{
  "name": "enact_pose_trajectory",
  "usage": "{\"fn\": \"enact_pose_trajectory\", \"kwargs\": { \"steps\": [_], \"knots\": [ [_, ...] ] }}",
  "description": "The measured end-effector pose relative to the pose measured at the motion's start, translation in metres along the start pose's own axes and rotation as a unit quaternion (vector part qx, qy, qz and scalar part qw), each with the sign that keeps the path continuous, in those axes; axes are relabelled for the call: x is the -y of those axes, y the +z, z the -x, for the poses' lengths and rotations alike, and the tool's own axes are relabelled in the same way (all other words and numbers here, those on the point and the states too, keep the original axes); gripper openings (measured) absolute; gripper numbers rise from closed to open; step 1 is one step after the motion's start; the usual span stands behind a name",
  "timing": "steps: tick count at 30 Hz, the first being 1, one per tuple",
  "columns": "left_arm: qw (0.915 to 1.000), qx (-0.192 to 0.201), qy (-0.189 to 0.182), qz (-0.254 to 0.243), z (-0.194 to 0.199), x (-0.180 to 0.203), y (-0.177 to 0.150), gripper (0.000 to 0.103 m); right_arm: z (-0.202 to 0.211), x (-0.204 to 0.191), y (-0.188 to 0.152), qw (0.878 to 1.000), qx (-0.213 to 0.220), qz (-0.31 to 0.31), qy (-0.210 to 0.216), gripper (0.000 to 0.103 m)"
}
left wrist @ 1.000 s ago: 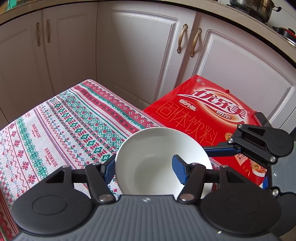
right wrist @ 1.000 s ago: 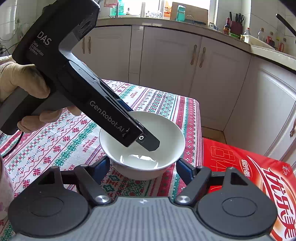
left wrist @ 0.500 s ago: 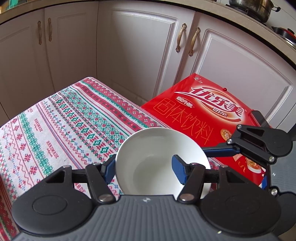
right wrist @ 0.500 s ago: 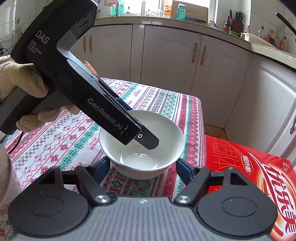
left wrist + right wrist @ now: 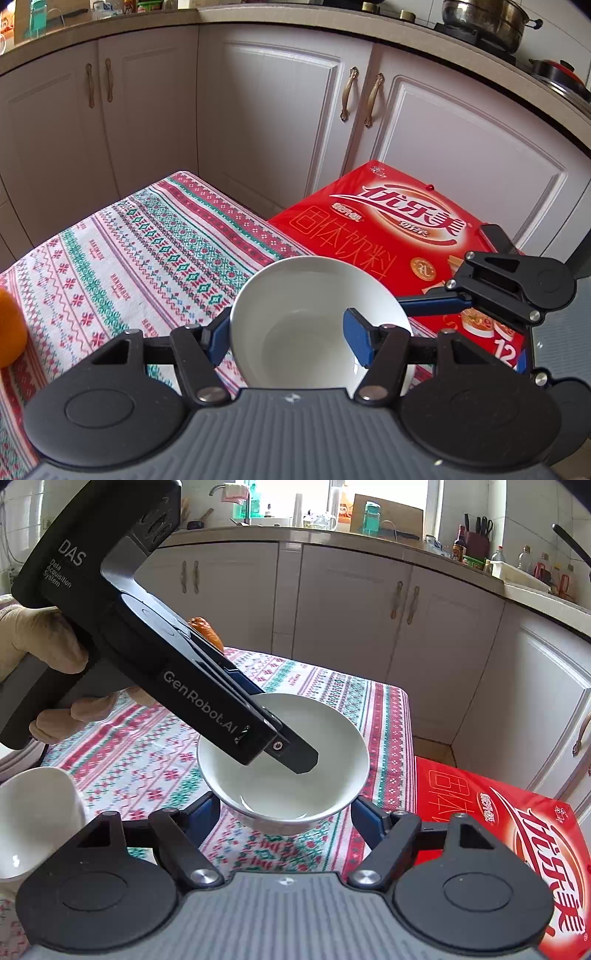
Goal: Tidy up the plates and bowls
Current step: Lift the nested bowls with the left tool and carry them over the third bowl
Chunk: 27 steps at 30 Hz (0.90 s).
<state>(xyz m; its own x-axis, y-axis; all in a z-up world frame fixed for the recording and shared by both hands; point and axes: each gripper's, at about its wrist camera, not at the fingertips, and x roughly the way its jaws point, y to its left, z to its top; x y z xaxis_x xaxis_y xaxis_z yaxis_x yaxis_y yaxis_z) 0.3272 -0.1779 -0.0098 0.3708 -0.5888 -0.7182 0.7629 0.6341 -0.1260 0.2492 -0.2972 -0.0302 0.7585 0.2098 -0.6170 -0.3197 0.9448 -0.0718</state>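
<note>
the left gripper (image 5: 286, 341) pinches the rim of a white bowl (image 5: 314, 325): one blue pad sits outside the wall at about 9 o'clock of the bowl, the other inside the basin at about 3 o'clock, both pressed on the porcelain. in the right wrist view the same tool comes down from 10 o'clock, held by a gloved hand (image 5: 40, 664), with one black finger reaching into the bowl's hollow. the bowl is empty and appears lifted clear of the patterned tablecloth (image 5: 122, 266), near the table's far corner, its rim overlapping the cloth edge and a red box (image 5: 391, 236) that lies beyond the table toward 2 o'clock.

the right gripper (image 5: 286, 818) has its jaws spread, one blue pad at each side of the bowl's foot; whether they touch it i cannot tell, and they do not visibly clamp it.

a second white bowl (image 5: 33, 823) shows at 8 o'clock in the right wrist view. an orange object (image 5: 9, 328) sits at the left edge at 9 o'clock in the left wrist view. white cabinets (image 5: 258, 122) run behind the table.
</note>
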Motion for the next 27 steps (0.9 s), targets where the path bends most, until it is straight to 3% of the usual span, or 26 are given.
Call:
{"fn": "enact_pose_trajectory", "kwargs": {
  "steps": [27],
  "knots": [
    [0.9977, 0.05, 0.043, 0.014, 0.094, 0.044, -0.044, 0.062, 0.085, -0.058, -0.002, 0.999, 0.035, 0.031, 0.028, 0.082]
  ]
}}
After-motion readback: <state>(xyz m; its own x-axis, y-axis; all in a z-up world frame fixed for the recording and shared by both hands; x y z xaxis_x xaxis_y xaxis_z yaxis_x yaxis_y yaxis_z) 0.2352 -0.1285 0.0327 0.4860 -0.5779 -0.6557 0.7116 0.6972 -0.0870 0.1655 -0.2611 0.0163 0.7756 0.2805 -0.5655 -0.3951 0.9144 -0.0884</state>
